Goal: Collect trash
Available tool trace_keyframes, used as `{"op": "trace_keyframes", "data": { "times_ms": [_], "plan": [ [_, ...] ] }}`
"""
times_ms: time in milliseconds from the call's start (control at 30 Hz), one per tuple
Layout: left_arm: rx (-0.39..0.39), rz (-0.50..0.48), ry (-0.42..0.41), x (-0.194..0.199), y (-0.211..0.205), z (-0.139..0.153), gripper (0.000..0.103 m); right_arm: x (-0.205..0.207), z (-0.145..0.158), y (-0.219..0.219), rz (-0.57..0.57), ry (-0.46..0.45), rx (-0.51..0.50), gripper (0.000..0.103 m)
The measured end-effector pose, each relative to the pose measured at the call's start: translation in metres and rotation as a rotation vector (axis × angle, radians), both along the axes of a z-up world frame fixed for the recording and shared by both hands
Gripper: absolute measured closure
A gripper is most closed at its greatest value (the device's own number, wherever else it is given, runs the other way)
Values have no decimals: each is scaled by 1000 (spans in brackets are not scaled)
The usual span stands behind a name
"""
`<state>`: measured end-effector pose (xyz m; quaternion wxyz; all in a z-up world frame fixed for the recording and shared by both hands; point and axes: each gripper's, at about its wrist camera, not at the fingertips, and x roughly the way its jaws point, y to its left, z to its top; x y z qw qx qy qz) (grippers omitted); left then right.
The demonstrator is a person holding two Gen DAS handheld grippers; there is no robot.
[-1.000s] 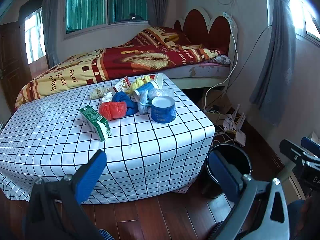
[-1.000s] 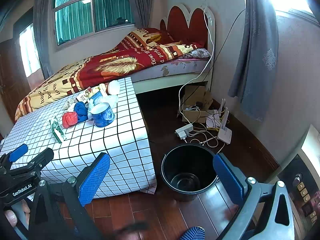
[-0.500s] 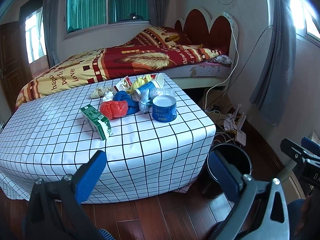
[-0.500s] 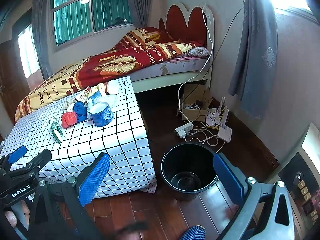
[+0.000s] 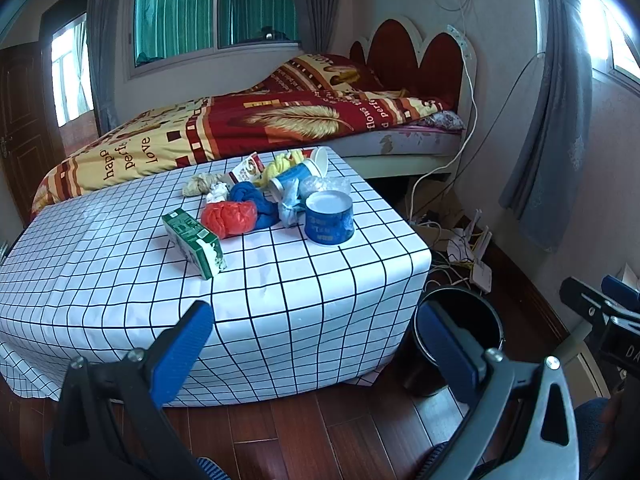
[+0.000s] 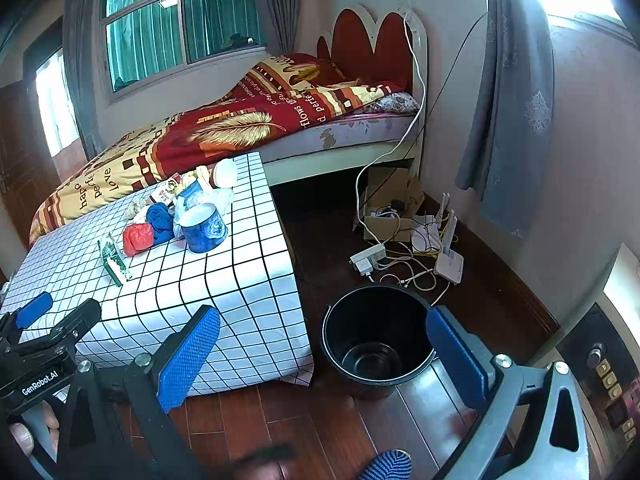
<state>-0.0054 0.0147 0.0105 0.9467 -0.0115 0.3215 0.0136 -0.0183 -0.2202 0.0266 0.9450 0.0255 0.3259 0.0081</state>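
Trash lies on a table under a checked cloth: a green carton, a red crumpled bag, a blue bag, a blue round tub, a tipped blue cup and several wrappers. An empty black bucket stands on the floor right of the table, also in the left wrist view. My left gripper is open and empty, in front of the table's near edge. My right gripper is open and empty, above the floor near the bucket.
A bed with a red and yellow blanket stands behind the table. Cables, a power strip, a router and a cardboard box lie on the wooden floor beyond the bucket. Curtains hang along the right wall.
Both views have drifted slightly. The table contents and bucket have not moved, and both grippers stay open.
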Motion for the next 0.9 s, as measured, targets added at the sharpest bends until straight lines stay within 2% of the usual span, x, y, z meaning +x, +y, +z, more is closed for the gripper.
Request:
{"op": "trace_keyframes", "data": {
  "times_ms": [900],
  "plan": [
    [1, 1, -3, -2, 0, -1, 0, -1, -1, -1, 3, 5, 4, 0]
  ]
}}
